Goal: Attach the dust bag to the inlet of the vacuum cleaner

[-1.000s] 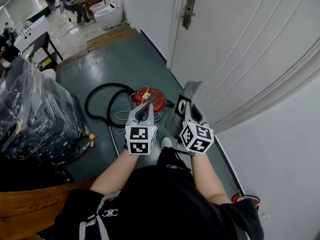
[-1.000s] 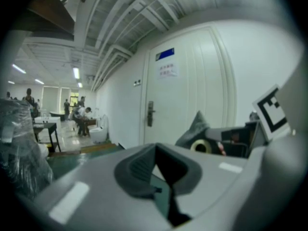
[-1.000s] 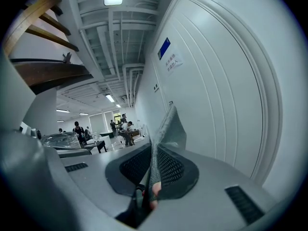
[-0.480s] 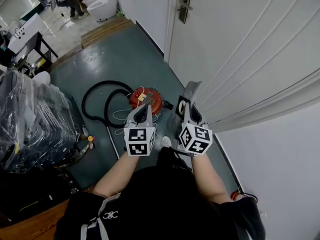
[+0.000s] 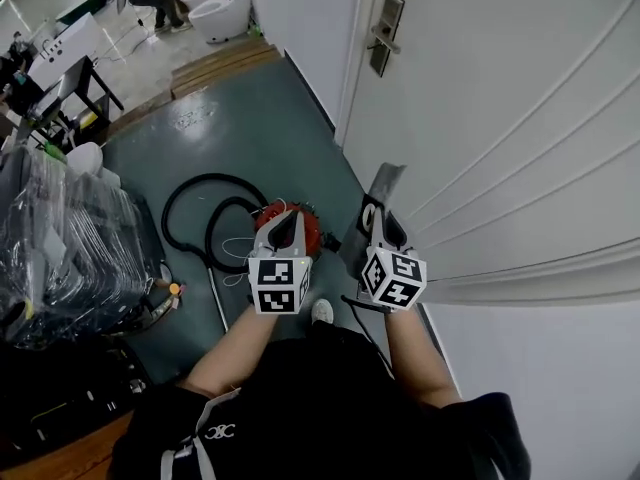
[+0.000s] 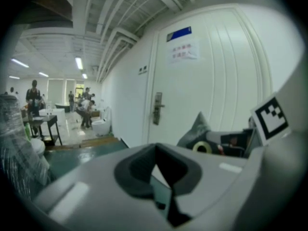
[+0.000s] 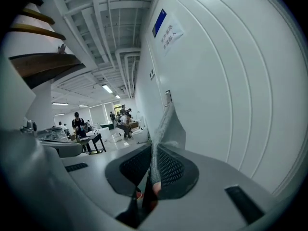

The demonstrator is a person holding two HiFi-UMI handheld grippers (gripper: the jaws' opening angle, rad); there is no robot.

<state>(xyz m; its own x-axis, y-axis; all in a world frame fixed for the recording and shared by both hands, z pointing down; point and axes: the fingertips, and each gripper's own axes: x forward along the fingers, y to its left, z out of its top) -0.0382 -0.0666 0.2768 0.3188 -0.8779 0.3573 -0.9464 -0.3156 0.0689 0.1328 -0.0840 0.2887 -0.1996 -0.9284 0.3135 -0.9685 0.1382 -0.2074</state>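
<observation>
- At centre of the head view, just above the red vacuum cleaner on the floor: grey dust bag, pinched by its edge in right gripper fingers.
- Left gripper fingers pressed together, empty.
- Probably light, limp, tearable; best held by the stiff collar.

door: white, metal handle | floor: green | left: plastic-wrapped stack | far end: wooden step, white toilet beyond it

We find the vacuum cleaner partly hidden behind the left tool. Print on the door notice is too small to read.
</observation>
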